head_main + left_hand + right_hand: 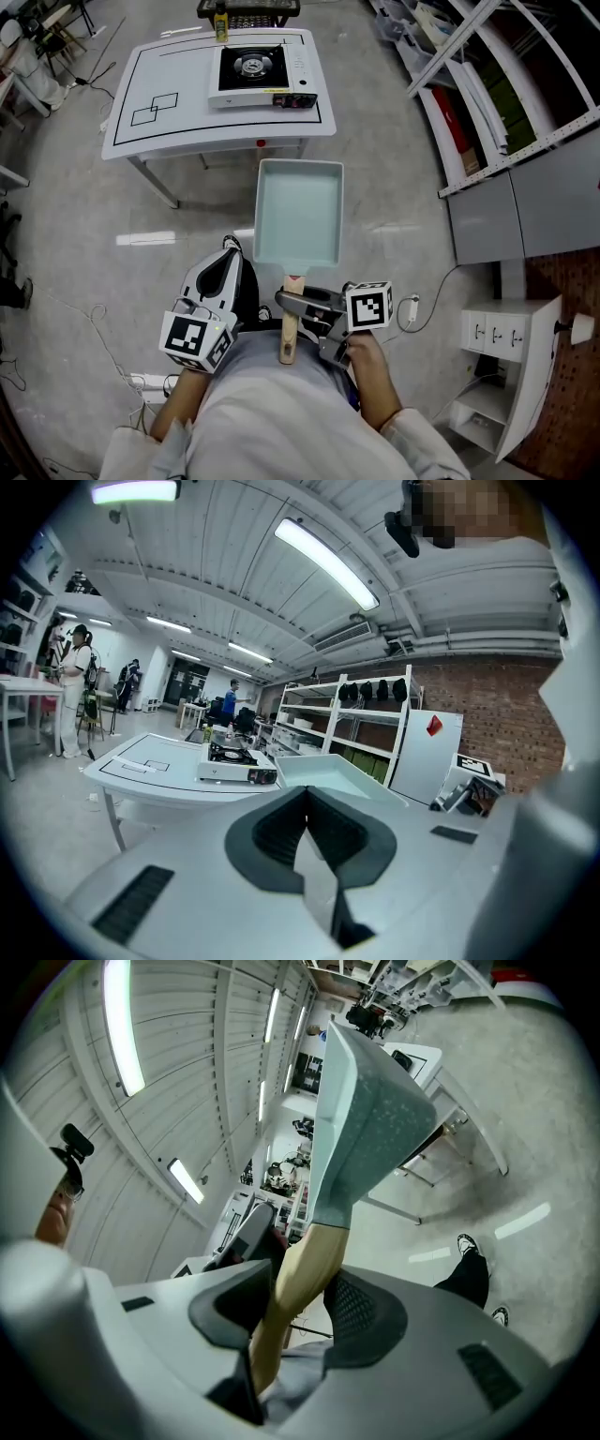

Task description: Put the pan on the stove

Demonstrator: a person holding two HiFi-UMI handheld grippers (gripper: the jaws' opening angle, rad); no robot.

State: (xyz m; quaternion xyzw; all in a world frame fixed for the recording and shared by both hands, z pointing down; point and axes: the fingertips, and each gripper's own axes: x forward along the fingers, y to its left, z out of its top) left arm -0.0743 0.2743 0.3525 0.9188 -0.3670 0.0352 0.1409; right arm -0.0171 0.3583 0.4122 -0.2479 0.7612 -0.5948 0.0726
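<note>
The pan (298,211), a pale blue-green rectangular one, hangs in the air at the middle of the head view, over the grey floor (394,234). It sits below the near edge of the white desk (169,131) in the picture and does not touch it. Its wooden handle (290,333) points down the frame towards the person's body.

The right hand-held gripper (295,305) is clamped on that handle from the right side of the frame. In the right gripper view the two dark pads of this hand-held gripper (300,1302) press on either side of the pale wooden handle (300,1269), and the pan (361,1119) rises from it towards the top of the frame, seen from its speckled underside.

The left hand-held gripper (228,251) is at the lower left of the head view, just beside the pan's near left corner but apart from it. Its own view shows the left hand-held gripper (306,803) with jaws pressed together and nothing between them.

The stove (260,75), a white single-burner one, stands on the right part of the desk in the upper centre of the frame, well apart from the pan. Black lines are marked on the desk top. A yellow bottle (221,23) stands at the top edge. The left gripper view also shows the stove (234,764) at centre left with the pan (328,775) to its right.
</note>
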